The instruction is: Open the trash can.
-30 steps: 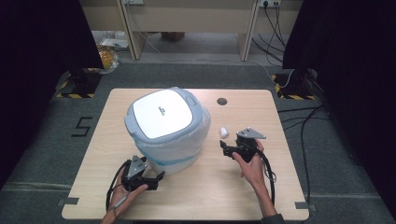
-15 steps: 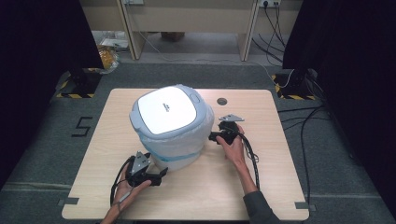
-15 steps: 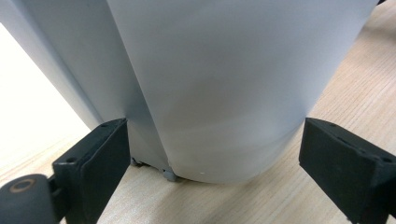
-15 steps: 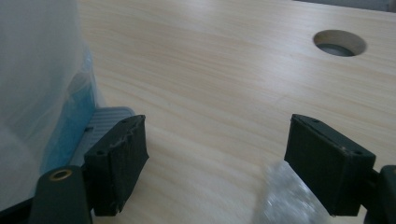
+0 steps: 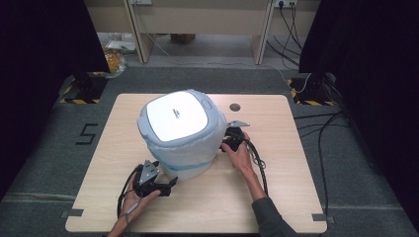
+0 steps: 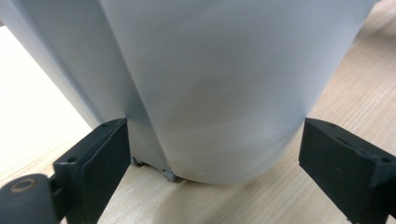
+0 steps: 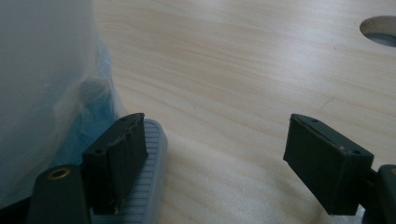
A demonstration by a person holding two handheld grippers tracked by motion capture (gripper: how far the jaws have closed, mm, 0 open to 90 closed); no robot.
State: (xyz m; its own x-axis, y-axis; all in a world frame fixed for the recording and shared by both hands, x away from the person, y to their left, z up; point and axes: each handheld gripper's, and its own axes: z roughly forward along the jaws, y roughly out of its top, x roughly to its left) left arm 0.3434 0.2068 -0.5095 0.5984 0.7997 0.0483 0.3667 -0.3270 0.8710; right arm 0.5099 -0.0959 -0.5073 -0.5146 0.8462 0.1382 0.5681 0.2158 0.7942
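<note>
Pale blue cooker (image 5: pixel 180 133) (white lid (image 5: pixel 172 116)), black jaws

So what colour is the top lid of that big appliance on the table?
White, with a pale blue-grey rim around it; the lid shows best in the high view.

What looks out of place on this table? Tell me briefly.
The white appliance on the table is wrapped in clear plastic film, which is crumpled and bunched near its base. Nothing looks spilled or broken.

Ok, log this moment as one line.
left gripper: open, at pale blue plastic-wrapped appliance base | right gripper: open, beside its side | light wooden table
</note>
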